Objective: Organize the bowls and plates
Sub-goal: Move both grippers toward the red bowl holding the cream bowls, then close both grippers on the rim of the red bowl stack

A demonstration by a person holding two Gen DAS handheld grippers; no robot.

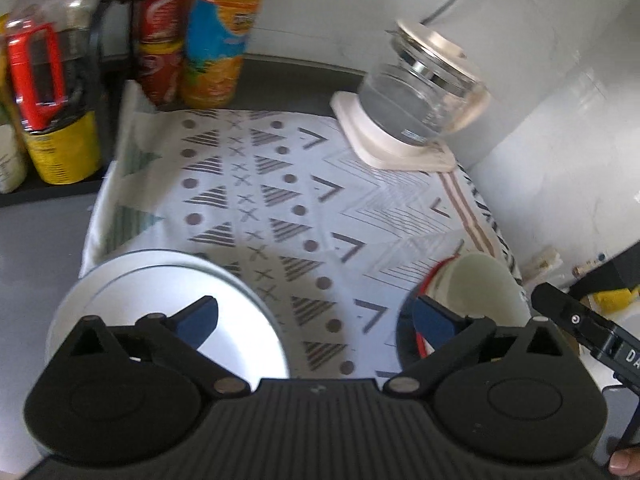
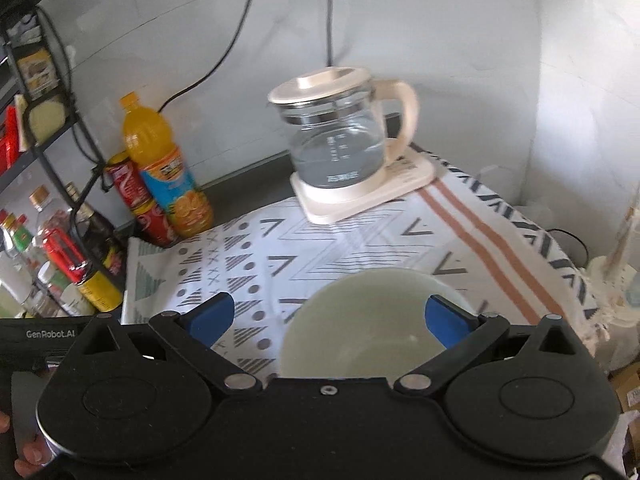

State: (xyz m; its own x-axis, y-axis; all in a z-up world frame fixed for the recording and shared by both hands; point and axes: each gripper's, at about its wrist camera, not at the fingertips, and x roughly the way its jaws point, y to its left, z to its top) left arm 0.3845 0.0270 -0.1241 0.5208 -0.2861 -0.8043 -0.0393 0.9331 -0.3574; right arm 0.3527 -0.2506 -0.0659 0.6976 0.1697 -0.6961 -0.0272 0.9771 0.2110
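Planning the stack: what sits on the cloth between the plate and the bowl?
Nothing: in the left wrist view only bare patterned cloth separates the white plate from the pale bowl.

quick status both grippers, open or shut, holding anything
Left gripper: open, holding nothing, above the cloth between the plate and the bowl.
Right gripper: open, holding nothing, the bowl below it.

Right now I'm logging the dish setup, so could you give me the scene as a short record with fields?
surface: patterned cloth
plate: grey plate, near left on cloth
bowl: pale green bowl, near right on cloth
kettle: glass kettle on cream base, far right
drinks: orange juice bottle, red cans, far left
left claw: open, empty
right claw: open, over bowl
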